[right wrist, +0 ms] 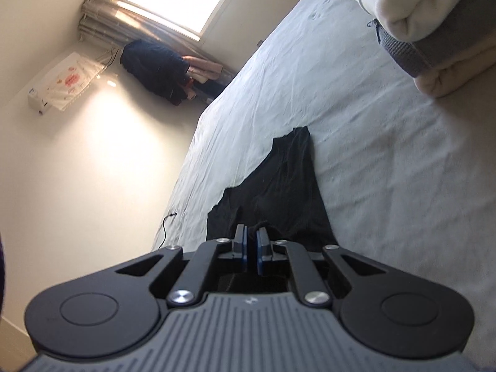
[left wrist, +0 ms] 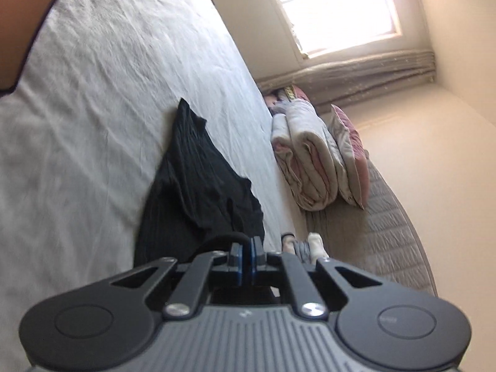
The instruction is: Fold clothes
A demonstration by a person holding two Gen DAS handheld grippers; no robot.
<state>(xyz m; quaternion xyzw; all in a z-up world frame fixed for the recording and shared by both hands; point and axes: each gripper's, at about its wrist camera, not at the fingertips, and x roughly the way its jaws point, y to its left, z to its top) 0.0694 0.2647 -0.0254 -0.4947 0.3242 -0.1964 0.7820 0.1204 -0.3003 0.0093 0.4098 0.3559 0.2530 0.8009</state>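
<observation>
Left wrist: both claws (left wrist: 248,241) (right wrist: 251,238) clamp a black ribbed, crumpled garment (left wrist: 198,186).

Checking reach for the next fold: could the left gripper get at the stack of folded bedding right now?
Probably not: the left gripper is shut on the black garment, so it isn't free. The folded bedding lies apart across open sheet.

A garment (left wrist: 198,183) lies on the bed (left wrist: 102,93), stretching away from both grippers. In the left wrist view, folded bedding (left wrist: 305,161) and a pillow (left wrist: 350,155) sit beyond it on the bed. A window (left wrist: 338,6) stands behind, on the far wall.
</observation>
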